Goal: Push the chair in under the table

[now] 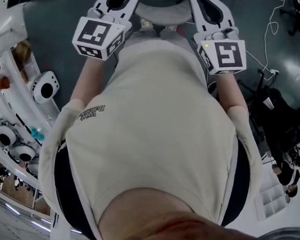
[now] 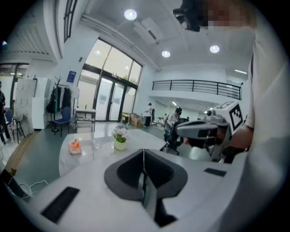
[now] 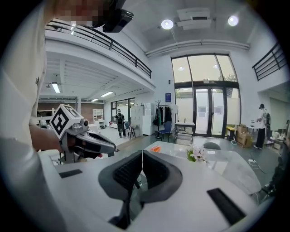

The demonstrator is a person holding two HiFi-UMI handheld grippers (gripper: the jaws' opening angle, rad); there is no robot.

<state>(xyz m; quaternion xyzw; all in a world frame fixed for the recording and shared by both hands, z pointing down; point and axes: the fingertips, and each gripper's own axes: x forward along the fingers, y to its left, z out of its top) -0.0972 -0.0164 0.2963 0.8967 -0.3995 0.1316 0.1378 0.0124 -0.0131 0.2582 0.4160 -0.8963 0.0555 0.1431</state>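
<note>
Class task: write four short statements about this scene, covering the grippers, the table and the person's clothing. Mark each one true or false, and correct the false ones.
1. The left gripper and the right gripper both have their jaws together, with nothing between them. True.
2. An orange object and a small flower pot are on the white table. True.
3. The orange object lies right against the flower pot. False: they are clearly apart, with bare tabletop between them.
4. The person wears a dark long-sleeved jacket. False: it is a cream short-sleeved T-shirt.
</note>
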